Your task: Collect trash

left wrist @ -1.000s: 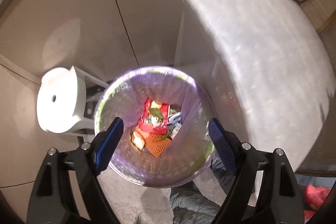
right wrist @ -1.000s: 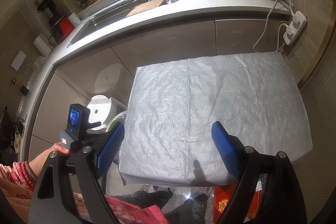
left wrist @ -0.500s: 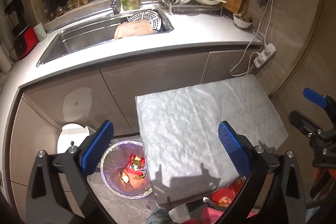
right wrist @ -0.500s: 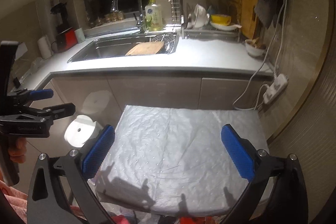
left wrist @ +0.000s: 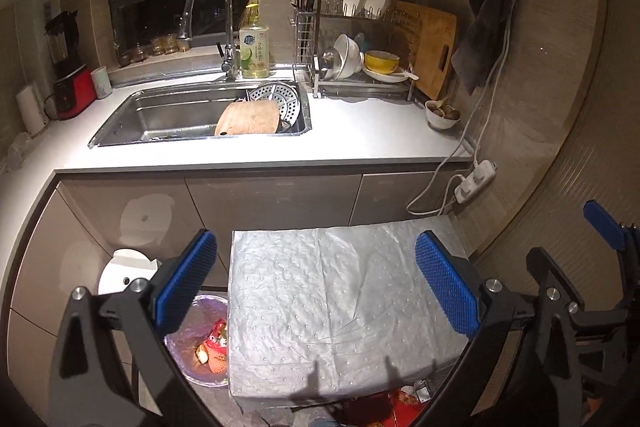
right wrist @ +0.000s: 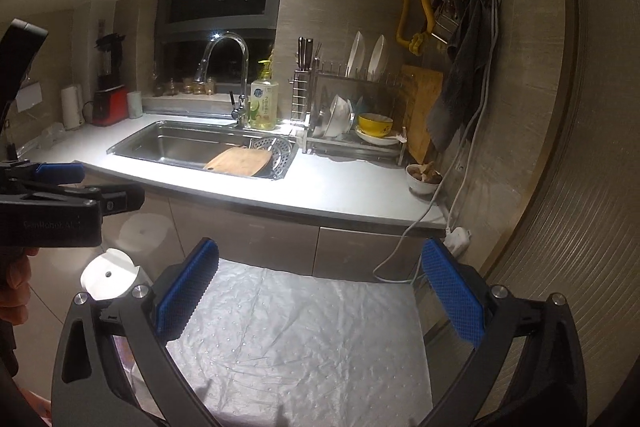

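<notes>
Below the left gripper [left wrist: 316, 283], down at lower left in the left wrist view, we see the trash bin [left wrist: 200, 367] on the floor, lined w/ a purple bag and holding red wrappers [left wrist: 216, 337] plus other scraps. It's well under and left of the claw, partly hidden by the left finger [left wrist: 186, 281] and by the silver-covered table [left wrist: 332, 307]. Nothing sits between the blue pads; both fingers are spread wide, and the jaws have just been opening, w/ nothing between them. More red packaging [left wrist: 404, 401] shows under the table's front edge, details unclear.

Right gripper [right wrist: 320, 295] is also spread wide, jaws just been opening, nothing between them. It looks over the same silver cover [right wrist: 300, 339] toward the counter; the bin isn't clearly visible from that side. At left in that view we see the left gripper [right wrist: 68, 183] side-on, w/ a hand [right wrist: 14, 287] gripping its handle.

Beyond the table: grey cabinet doors [left wrist: 272, 199], white countertop [left wrist: 360, 135], steel sink [left wrist: 176, 115] w/ a wooden board [left wrist: 248, 119] leaning in it, dish soap bottle [left wrist: 254, 53], dish rack [left wrist: 360, 67]. White stool [left wrist: 120, 271] stands just beside the bin.
</notes>
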A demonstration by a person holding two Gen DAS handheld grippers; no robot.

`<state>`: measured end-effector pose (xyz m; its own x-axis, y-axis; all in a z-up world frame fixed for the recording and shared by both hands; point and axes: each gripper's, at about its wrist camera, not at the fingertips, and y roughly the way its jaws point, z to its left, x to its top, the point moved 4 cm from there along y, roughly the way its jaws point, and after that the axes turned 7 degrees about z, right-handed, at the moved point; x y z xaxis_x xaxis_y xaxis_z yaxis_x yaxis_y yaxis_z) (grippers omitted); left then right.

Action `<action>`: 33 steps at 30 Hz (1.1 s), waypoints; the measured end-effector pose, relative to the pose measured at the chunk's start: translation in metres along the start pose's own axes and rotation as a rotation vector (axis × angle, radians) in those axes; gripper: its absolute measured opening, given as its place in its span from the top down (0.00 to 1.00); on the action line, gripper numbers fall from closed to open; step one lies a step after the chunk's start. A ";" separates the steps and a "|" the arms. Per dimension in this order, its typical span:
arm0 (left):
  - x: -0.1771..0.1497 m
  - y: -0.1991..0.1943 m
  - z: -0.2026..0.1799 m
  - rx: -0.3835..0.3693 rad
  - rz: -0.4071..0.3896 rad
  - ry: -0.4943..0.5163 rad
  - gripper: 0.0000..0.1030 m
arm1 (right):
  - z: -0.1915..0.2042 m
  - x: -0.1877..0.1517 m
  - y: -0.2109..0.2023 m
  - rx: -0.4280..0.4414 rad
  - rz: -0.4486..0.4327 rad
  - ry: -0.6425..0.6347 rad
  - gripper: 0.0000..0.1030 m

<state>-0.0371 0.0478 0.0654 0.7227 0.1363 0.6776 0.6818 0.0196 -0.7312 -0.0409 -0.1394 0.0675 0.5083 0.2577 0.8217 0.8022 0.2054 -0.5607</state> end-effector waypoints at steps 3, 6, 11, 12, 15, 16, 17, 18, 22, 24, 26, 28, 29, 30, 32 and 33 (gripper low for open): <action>-0.004 -0.016 -0.003 -0.018 -0.023 0.025 0.07 | 0.010 -0.006 -0.007 0.010 0.002 0.017 0.02; -0.013 -0.033 -0.001 -0.025 -0.049 0.058 0.07 | 0.027 -0.010 -0.022 -0.005 -0.013 0.026 0.02; -0.037 -0.064 0.014 -0.030 -0.045 0.100 0.07 | 0.052 -0.016 -0.056 -0.043 -0.035 0.058 0.02; -0.043 -0.071 0.019 -0.035 -0.047 0.101 0.07 | 0.057 -0.019 -0.063 -0.047 -0.037 0.061 0.02; -0.059 -0.092 0.033 -0.053 -0.065 0.102 0.07 | 0.074 -0.026 -0.086 -0.073 -0.051 0.055 0.02; -0.064 -0.099 0.037 -0.057 -0.072 0.107 0.07 | 0.080 -0.028 -0.094 -0.083 -0.056 0.052 0.02; -0.068 -0.106 0.040 -0.061 -0.077 0.112 0.07 | 0.085 -0.030 -0.102 -0.090 -0.062 0.050 0.02; -0.073 -0.113 0.042 -0.069 -0.081 0.118 0.07 | 0.090 -0.032 -0.110 -0.098 -0.069 0.049 0.02; -0.089 -0.138 0.050 -0.088 -0.119 0.129 0.07 | 0.105 -0.038 -0.137 -0.122 -0.092 0.042 0.02; -0.095 -0.148 0.054 -0.096 -0.135 0.134 0.07 | 0.109 -0.040 -0.147 -0.123 -0.103 0.044 0.02; -0.101 -0.156 0.055 -0.097 -0.149 0.139 0.07 | 0.113 -0.042 -0.156 -0.123 -0.112 0.046 0.02; -0.106 -0.163 0.057 -0.101 -0.159 0.139 0.07 | 0.118 -0.044 -0.163 -0.131 -0.118 0.042 0.02; -0.108 -0.165 0.057 -0.102 -0.163 0.139 0.07 | 0.120 -0.045 -0.166 -0.134 -0.120 0.041 0.02; -0.109 -0.167 0.058 -0.102 -0.164 0.139 0.07 | 0.121 -0.047 -0.168 -0.135 -0.121 0.040 0.02; -0.111 -0.170 0.058 -0.109 -0.162 0.142 0.07 | 0.124 -0.048 -0.171 -0.137 -0.124 0.038 0.02; -0.112 -0.171 0.057 -0.111 -0.160 0.142 0.07 | 0.125 -0.049 -0.173 -0.142 -0.127 0.036 0.02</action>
<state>-0.2411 0.0860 0.1097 0.6079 -0.0008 0.7940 0.7914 -0.0801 -0.6060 -0.2437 -0.0691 0.1115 0.4094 0.2037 0.8893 0.8953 0.0977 -0.4345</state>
